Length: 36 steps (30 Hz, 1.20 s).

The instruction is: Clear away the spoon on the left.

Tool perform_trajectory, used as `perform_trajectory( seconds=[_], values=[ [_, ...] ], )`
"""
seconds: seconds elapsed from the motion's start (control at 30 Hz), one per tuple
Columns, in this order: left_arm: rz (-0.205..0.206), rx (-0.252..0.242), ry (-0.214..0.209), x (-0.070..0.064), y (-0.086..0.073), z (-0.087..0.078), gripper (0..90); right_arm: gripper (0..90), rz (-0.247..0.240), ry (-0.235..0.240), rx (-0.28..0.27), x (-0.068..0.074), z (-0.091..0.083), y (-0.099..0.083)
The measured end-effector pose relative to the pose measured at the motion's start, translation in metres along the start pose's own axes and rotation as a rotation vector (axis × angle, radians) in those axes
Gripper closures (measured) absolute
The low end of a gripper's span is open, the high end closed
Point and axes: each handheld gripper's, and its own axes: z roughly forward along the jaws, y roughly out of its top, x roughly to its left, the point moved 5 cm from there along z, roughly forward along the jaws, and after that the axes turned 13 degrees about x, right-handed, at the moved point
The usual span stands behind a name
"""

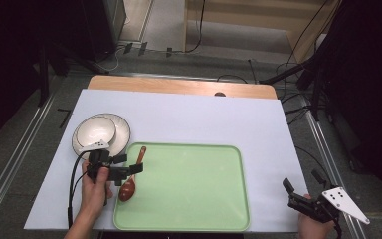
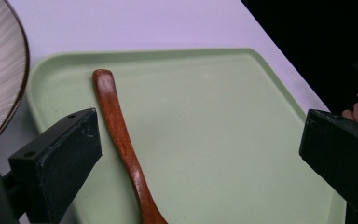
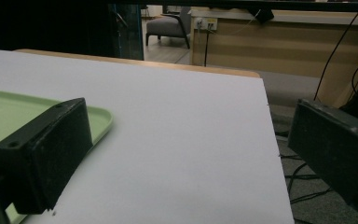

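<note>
Wooden spoon (image 1: 132,177): lies on green tray (image 1: 189,219) at its 9 o'clock edge, long axis 12-to-6, bowl toward 6. Left gripper (image 1: 129,167) directly over it, jaws wide apart, empty. Right gripper (image 1: 291,191) well apart at 3 o'clock, jaws spread, empty.

so the spoon (image 1: 132,175) lies in the tray (image 1: 189,219) along its left edge, bowl (image 1: 95,132) on a plate (image 1: 121,134) just behind-left of the tray

A lab-like recording room: a white-covered table (image 1: 189,119) among dark stands, trailing floor cables (image 1: 298,107) and wood-panelled wall (image 3: 279,44).
</note>
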Motion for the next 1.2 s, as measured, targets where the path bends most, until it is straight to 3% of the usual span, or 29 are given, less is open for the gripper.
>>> perform_trajectory(
  seconds=[0.17,0.7,0.87,1.2],
  values=[
    [0.0,-0.032,-0.006,0.001,-0.003,-0.009,0.0,0.0,0.002,0.002,-0.001,0.0,-0.001,0.0],
    [0.061,-0.109,0.079,0.005,-0.013,-0.037,0.0,0.0,0.008,-0.002,-0.009,-0.001,-0.002,0.001],
    [0.064,-0.137,0.113,0.01,-0.018,-0.049,0.0,0.0,0.01,-0.004,-0.009,-0.002,-0.003,0.001],
    [0.099,-0.159,0.139,0.023,-0.032,-0.068,0.0,0.0,0.004,-0.008,-0.007,-0.003,-0.002,0.001]
  ],
)
